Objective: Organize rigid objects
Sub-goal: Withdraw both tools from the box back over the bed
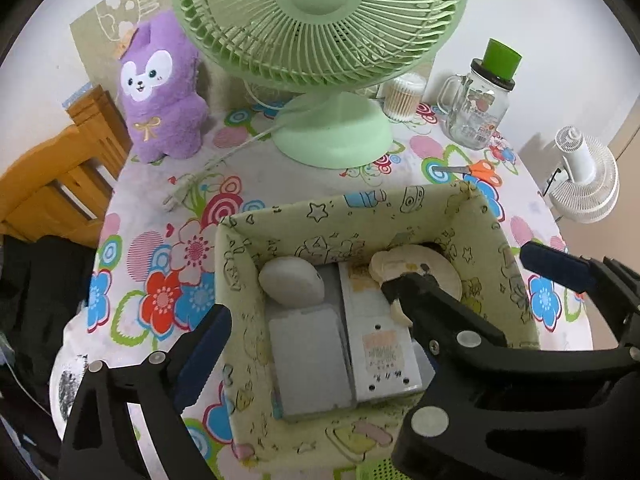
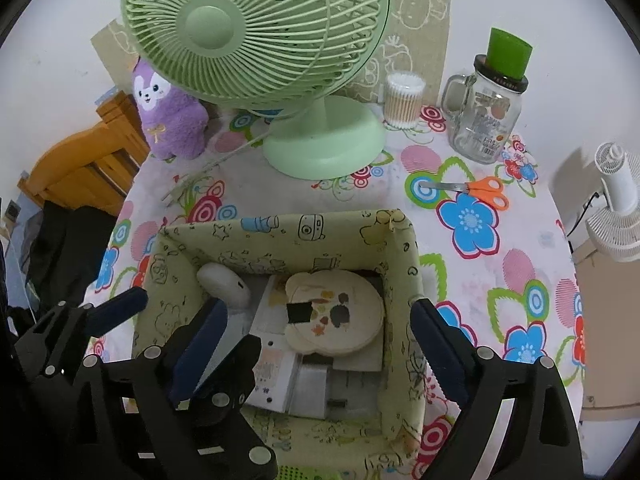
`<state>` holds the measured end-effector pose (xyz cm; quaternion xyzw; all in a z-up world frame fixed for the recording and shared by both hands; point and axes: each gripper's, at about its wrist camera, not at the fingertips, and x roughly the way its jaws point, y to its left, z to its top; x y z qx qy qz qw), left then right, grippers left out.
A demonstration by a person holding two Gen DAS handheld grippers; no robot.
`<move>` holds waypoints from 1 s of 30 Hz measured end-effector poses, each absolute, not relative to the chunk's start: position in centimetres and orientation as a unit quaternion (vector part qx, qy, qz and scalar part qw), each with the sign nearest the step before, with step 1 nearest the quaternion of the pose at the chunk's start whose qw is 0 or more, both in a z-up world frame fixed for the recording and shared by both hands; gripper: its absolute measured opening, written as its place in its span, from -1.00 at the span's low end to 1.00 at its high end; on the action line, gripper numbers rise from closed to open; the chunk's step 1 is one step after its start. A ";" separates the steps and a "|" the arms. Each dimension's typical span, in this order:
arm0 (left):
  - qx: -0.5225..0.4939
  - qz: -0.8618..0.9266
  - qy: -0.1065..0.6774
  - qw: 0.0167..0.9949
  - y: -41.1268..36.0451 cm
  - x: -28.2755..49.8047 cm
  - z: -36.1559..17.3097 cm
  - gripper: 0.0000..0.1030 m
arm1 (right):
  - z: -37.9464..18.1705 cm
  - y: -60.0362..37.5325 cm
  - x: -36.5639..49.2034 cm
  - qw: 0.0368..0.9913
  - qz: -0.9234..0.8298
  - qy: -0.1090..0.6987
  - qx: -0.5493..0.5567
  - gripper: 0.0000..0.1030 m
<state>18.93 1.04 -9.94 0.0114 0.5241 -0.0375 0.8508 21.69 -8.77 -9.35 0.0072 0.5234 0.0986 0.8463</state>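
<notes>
Both hand-held grippers, left (image 1: 320,344) and right (image 2: 316,344), are hanging wide and empty over the pale green cartoon-print fabric bin (image 2: 280,226) on the counter. Inside it are lying a white oval mouse (image 1: 291,283), flat grey boxes (image 1: 310,364) and a cream bear-shaped wooden board (image 2: 334,314), probably laid flat to fit.

I counted one fabric storage box (image 2: 280,226) on one flowered tablecloth (image 2: 500,292). Inside box I counted four items: one white oval mouse (image 2: 222,282), one bear-shaped palette (image 2: 336,312), two flat grey-white slabs (image 1: 306,364) side by side. On table I noted one green desk fan (image 2: 256,36), one purple plush toy (image 2: 170,114), one glass mug-jar (image 2: 486,120) with one green cup (image 2: 508,54) on top, one tub of cotton swabs (image 2: 402,98), one pair of orange scissors (image 2: 476,190). Beyond table: one white fan (image 2: 618,216), one wooden chair (image 2: 86,168).
</notes>
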 end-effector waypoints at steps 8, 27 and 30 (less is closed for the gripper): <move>0.015 -0.029 0.519 0.854 0.6 16.8 -9.0 0.89 | -8.4 -9.2 19.6 0.850 0.104 0.516 0.000 0.96; 0.007 -0.015 0.507 0.862 0.1 11.7 -6.9 0.91 | -6.2 -10.2 14.8 0.860 0.121 0.496 -0.011 0.97; 0.004 -0.013 0.507 0.862 0.0 11.0 -6.7 0.92 | -5.9 -10.2 14.1 0.863 0.124 0.490 -0.014 0.97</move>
